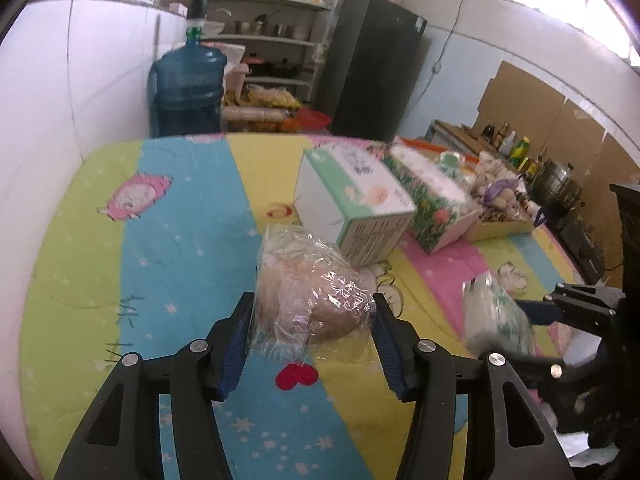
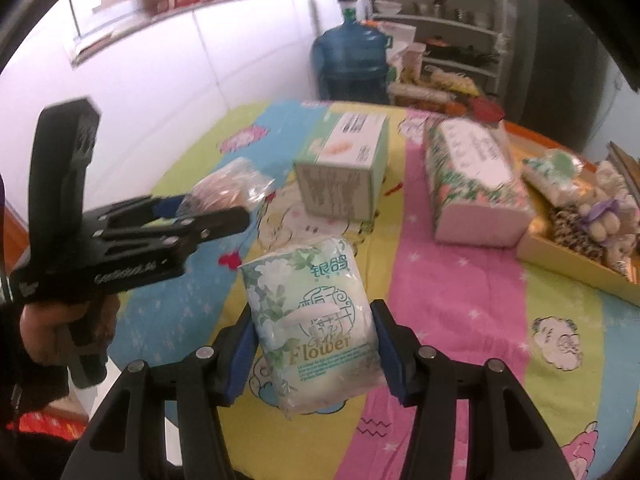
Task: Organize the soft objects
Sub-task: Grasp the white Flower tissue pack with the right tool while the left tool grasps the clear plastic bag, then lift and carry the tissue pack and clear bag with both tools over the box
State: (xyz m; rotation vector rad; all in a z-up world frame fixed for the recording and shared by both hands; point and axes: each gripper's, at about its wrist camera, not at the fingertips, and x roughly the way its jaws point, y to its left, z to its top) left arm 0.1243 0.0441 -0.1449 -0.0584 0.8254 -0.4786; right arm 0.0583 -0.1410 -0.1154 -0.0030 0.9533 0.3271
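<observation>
Shallow cardboard tray (image 2: 568,258) at table's far right holding plush toys (image 2: 608,216) and packet; two tissue boxes (image 2: 340,168) standing beside it on striped quilted cover (image 1: 180,240); left tongs (image 1: 312,320) half open, pads pressing crinkly clear bag (image 1: 308,296) with brownish soft lump inside; right tongs (image 2: 314,344) half open, gripping glossy flower-printed tissue pack (image 2: 312,320), raised above cover.
</observation>
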